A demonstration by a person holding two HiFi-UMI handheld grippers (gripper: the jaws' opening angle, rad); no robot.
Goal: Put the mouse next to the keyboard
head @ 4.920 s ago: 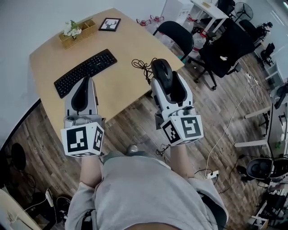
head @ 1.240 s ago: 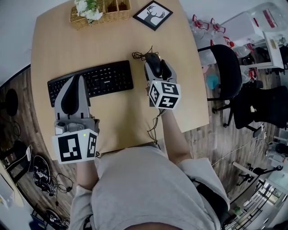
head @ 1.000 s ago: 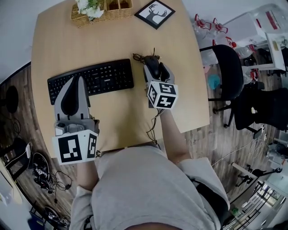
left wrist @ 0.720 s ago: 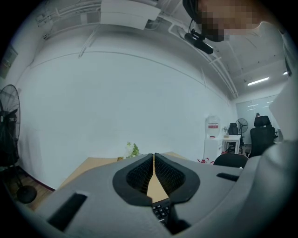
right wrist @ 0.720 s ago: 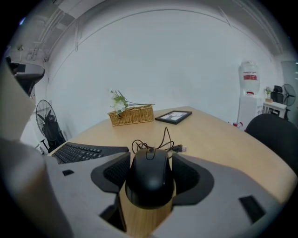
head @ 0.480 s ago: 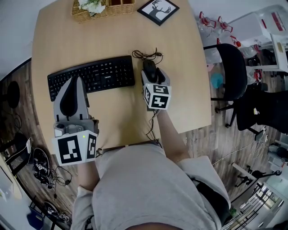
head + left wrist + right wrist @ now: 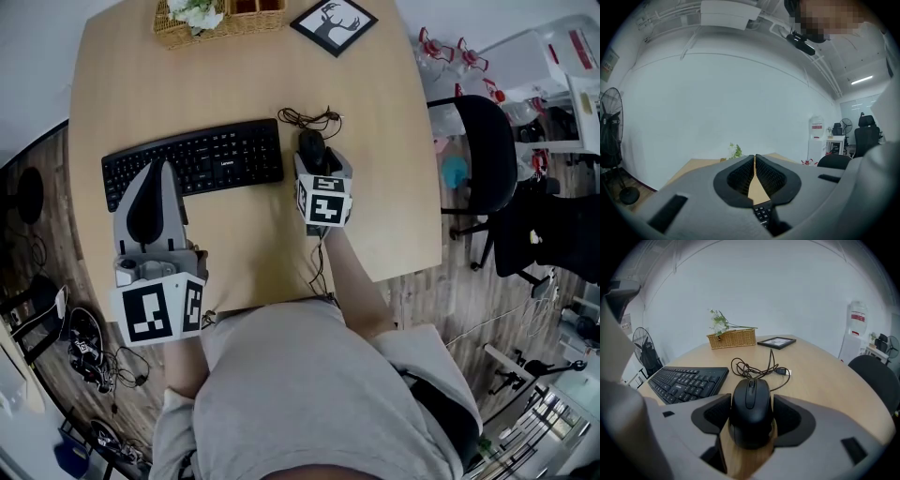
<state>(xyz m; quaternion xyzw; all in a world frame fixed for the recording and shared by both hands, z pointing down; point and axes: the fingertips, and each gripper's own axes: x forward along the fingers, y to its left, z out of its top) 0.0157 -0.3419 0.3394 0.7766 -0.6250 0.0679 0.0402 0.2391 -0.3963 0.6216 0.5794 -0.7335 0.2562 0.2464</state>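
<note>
2 tools over table (image 7: 375, 112), right tool (image 7: 751, 417) low, gripping mouse (image 7: 750, 399) just beside keyboard (image 7: 192, 161), left tool (image 7: 754, 161) raised, jaws together

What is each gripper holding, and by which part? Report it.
The right gripper grips the mouse by its left and right sides, at mid-body. The left gripper is shut and holds nothing.
</note>
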